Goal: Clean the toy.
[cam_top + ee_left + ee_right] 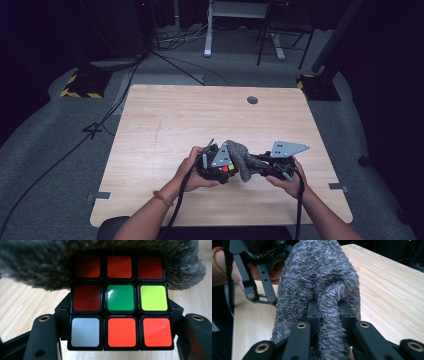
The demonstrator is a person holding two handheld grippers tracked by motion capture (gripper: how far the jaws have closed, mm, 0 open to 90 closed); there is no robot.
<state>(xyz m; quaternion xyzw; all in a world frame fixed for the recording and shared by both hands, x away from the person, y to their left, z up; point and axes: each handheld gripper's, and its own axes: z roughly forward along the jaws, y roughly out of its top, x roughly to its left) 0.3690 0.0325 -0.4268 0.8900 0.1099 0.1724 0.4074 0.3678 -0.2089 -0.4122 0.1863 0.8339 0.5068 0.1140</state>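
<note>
Wooden table: cube between left tongs.

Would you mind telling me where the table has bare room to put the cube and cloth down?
The table is bare across its far half, up to the round hole, and along both side edges. The crowded spot is near-centre, where both claws hold the cube and fuzzy grey cloth.

cube between left hand-held gripper jaws | cloth over cube, right hand-held gripper to its right | all above near desk edge
</note>
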